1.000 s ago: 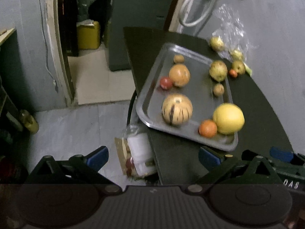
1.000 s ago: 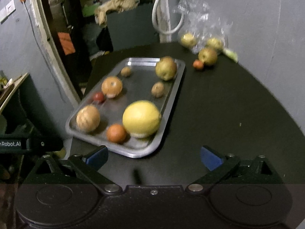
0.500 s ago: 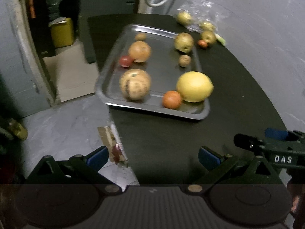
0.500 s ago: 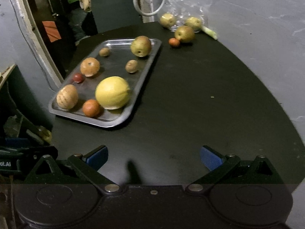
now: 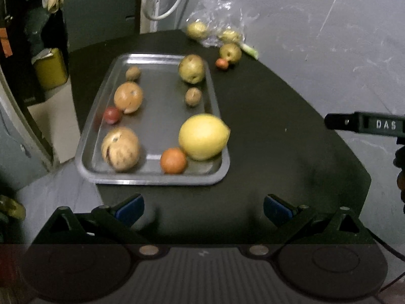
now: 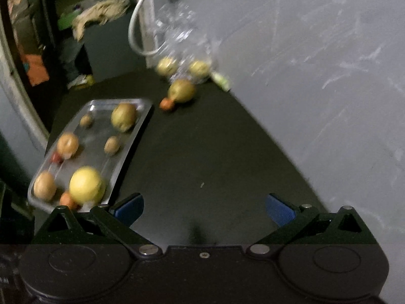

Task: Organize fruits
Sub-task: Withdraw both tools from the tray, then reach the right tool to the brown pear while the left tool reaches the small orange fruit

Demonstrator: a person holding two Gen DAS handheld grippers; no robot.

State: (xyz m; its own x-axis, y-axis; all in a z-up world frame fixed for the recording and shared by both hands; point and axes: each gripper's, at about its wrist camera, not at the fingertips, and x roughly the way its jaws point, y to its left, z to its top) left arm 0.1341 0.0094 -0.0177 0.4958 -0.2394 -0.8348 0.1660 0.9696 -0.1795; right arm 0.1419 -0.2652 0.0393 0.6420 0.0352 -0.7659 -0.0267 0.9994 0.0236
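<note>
Both grippers, left (image 5: 203, 209) and right (image 6: 204, 207), gape wide and empty. The fruit tray (image 5: 217, 116) lies just ahead of the left fingers; for the right it sits off to the left (image 6: 126, 149).

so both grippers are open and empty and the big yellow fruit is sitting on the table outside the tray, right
Not quite. The big yellow fruit sits inside the metal tray, as the left wrist view shows. The left gripper and the right gripper are indeed open and empty.

Both wrist views face forward, share tray (image 5: 152, 177) (image 6: 141, 126).
</note>
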